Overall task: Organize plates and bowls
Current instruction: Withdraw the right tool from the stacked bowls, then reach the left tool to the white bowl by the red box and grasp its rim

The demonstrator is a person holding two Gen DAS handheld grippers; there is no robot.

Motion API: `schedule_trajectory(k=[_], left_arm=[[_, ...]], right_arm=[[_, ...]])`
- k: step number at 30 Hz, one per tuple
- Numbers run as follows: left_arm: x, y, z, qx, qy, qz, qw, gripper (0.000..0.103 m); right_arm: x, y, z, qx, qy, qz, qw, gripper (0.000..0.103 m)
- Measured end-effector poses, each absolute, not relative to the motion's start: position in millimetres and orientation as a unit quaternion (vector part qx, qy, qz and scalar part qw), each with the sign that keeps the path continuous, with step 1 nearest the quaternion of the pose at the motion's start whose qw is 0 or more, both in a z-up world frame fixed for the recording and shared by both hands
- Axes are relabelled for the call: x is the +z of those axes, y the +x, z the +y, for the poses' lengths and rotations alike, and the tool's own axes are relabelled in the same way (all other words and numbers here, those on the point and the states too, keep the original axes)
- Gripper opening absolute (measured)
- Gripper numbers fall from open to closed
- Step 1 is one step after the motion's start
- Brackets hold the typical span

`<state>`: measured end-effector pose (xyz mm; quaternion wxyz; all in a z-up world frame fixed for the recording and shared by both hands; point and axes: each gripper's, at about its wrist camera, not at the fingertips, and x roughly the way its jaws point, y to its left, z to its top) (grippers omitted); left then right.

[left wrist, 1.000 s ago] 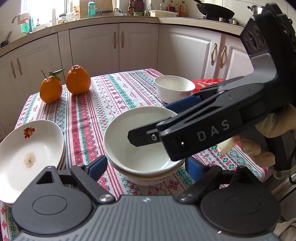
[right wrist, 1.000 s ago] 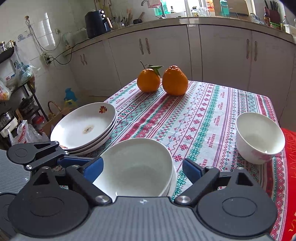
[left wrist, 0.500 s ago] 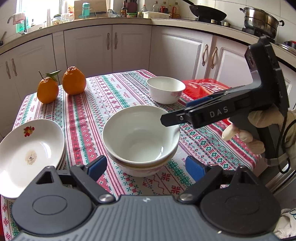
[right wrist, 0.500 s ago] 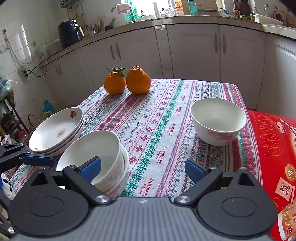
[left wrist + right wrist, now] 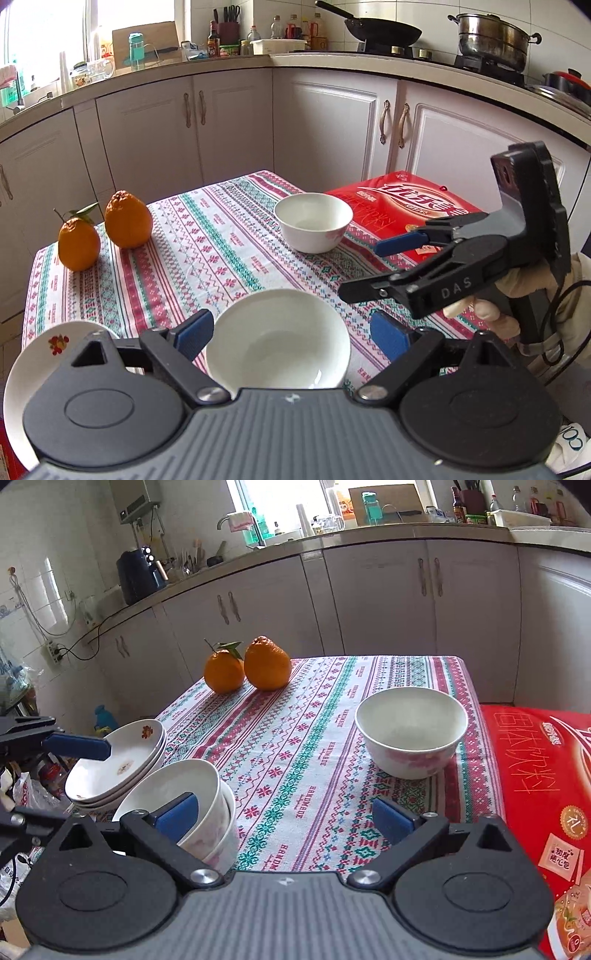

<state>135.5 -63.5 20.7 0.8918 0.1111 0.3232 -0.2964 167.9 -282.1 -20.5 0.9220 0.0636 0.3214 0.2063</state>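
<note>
Bowl stack built; lone bowl (image 5: 410, 731) next.
My right tool (image 5: 284, 816), jaws just widened and empty, must reach it; left tool (image 5: 291, 334) hangs wide, empty, above the stack (image 5: 277, 339).

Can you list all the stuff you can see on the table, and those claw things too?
stacked bowls: two, white, nested at the near left of the table
single bowl: one, white with pink flowers, far right of the cloth
plates: a white stack with a red flower print, left edge
oranges: two, orange, far left corner, side by side
tablecloth: one, red, green and white pattern
red box: one, red, right of the table
left claw: black with blue pads, open
right claw: black with blue pads, open, empty
gloved hand: one, pale glove, holding the right claw
</note>
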Motion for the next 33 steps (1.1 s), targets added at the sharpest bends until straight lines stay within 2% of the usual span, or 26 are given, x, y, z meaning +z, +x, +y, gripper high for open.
schedule_trajectory(k=[18, 26, 33], left_arm=[[-3, 269, -154, -0.349, 0.161, 0.358, 0.851, 0.092], [-29, 313, -183, -0.364, 0.169, 0.376, 0.835, 0.091], [-40, 334, -198, -0.371, 0.164, 0.383, 0.830, 0.087]], right_arm=[[-47, 211, -309, 0.100, -0.047, 0.310, 0.944, 0.103], [-59, 238, -316, 0.087, -0.052, 0.313, 0.944, 0.103], [-63, 250, -314, 0.117, -0.060, 0.308, 0.942, 0.102]])
